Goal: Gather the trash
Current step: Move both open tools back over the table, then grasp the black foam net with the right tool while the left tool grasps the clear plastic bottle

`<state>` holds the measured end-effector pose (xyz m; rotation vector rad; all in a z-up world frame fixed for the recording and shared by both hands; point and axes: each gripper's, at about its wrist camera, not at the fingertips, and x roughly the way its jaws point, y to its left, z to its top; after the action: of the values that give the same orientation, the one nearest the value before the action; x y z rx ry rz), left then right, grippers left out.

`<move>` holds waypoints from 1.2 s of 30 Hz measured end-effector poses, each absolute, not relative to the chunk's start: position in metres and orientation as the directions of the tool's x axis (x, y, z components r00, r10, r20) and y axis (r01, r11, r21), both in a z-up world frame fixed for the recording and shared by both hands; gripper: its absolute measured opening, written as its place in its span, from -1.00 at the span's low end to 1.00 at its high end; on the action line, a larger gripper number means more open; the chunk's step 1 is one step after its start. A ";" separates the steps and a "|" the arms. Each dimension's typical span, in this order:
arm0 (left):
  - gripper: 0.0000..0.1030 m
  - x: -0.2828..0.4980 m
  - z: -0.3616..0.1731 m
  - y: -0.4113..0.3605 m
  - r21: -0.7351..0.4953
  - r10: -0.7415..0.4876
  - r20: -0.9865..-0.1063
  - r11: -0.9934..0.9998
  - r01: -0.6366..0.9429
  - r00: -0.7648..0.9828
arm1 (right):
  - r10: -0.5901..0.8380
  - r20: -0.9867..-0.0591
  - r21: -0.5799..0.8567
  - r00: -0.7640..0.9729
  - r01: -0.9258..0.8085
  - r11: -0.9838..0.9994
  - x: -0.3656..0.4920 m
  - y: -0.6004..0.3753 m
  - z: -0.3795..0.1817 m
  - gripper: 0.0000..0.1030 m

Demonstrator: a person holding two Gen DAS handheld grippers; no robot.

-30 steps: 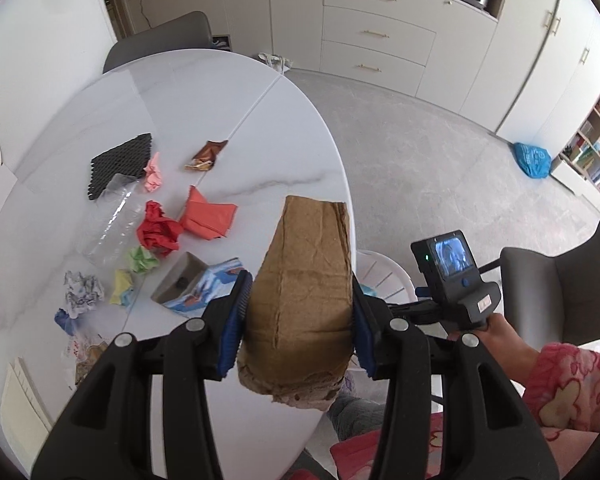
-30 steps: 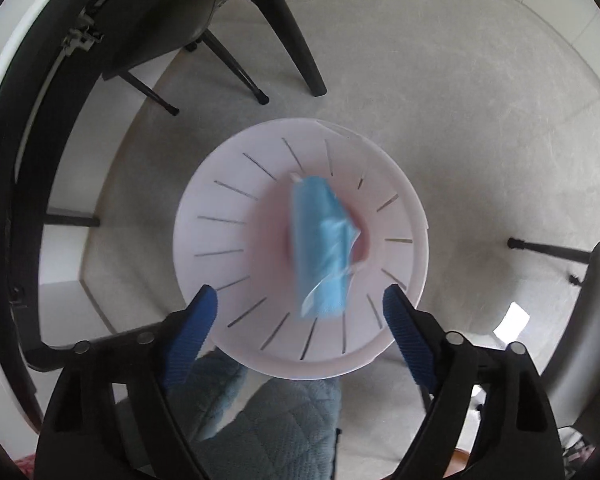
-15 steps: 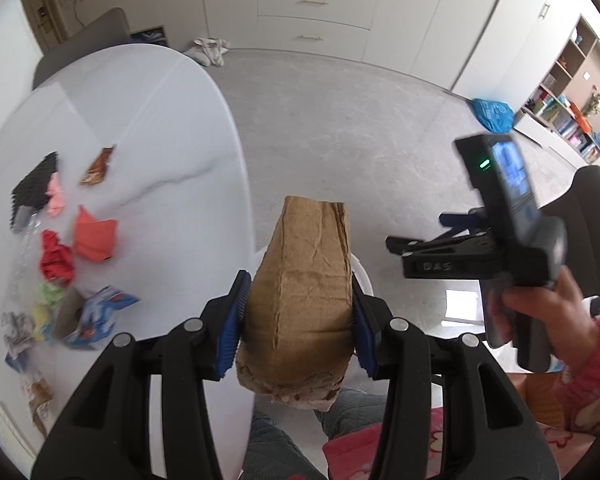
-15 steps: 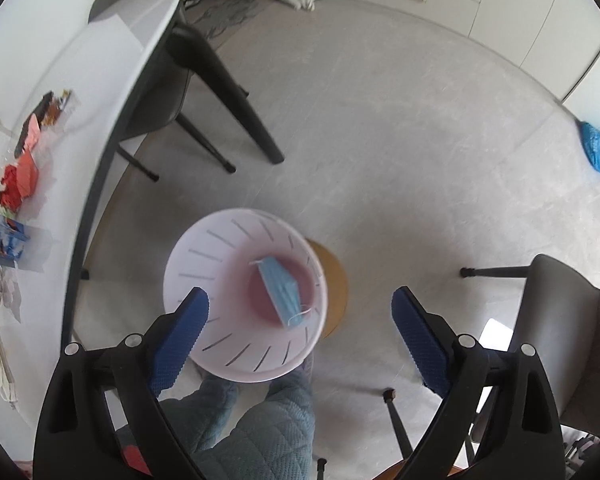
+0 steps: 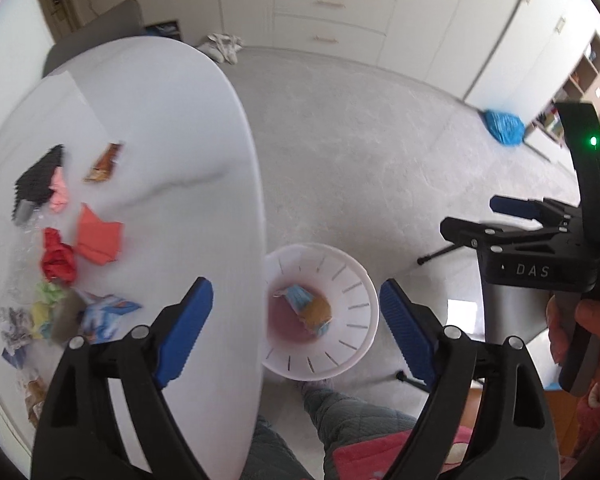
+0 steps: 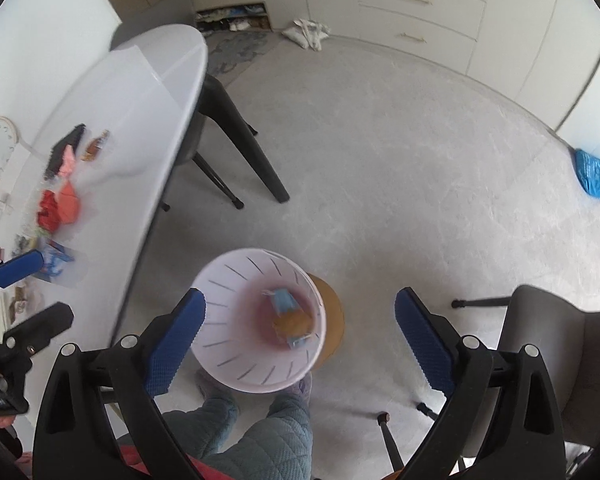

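Cardboard (image 5: 317, 309) lies in the bin (image 5: 352, 344), long axis indiscernible through blur.

Soft, even daylight fills the room, bright without harsh shadows. A pale sheen lies across the glossy white oval table (image 5: 148, 128), washing out its marble veins. Motion blur smears the scattered crumpled paper scraps (image 5: 60, 264) and the slotted white plastic bin (image 6: 236, 292) (its contents are just coloured smudges). Both fisheye views bow the cream cabinet fronts (image 6: 420, 0) and darken to black at the corners.
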<state>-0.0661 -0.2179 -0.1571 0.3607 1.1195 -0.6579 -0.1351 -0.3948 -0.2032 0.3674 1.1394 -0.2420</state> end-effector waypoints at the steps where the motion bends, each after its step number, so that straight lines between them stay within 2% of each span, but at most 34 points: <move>1: 0.76 -0.064 -0.144 -0.207 -0.053 -0.312 -0.898 0.775 0.629 0.309 | -0.002 -0.907 0.162 0.422 0.352 0.922 -0.132 -0.390 -0.192 0.85; 3: 0.78 -0.059 -0.124 -0.187 -0.057 -0.330 -0.873 0.802 0.595 0.360 | -0.002 -0.888 0.160 0.460 0.311 0.937 -0.126 -0.378 -0.170 0.86; 5: 0.81 -0.055 -0.105 -0.164 -0.060 -0.334 -0.852 0.828 0.558 0.403 | -0.004 -0.865 0.148 0.502 0.263 0.953 -0.119 -0.362 -0.147 0.96; 11: 0.85 -0.043 -0.072 -0.090 -0.025 -0.263 -0.812 0.908 0.419 0.521 | 0.049 -0.804 0.148 0.593 0.120 0.982 -0.084 -0.308 -0.098 0.96; 22: 0.85 -0.018 -0.076 0.034 0.005 -0.117 -0.811 0.978 0.208 0.573 | 0.186 -0.789 0.161 0.586 -0.095 0.982 0.017 -0.193 -0.097 0.96; 28: 0.85 0.005 -0.093 0.064 0.037 -0.093 -0.830 0.974 0.222 0.550 | 0.272 -0.801 0.172 0.533 -0.231 0.958 0.077 -0.138 -0.111 0.96; 36: 0.85 0.074 -0.138 0.040 0.065 -0.153 -0.866 0.910 0.409 0.477 | 0.295 -0.850 0.103 0.436 -0.411 0.906 0.183 -0.101 -0.137 0.96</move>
<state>0.0743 0.0403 -0.1382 0.2794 1.0201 -0.3488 0.1830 -0.1006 -0.1374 -0.1260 1.0300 0.4404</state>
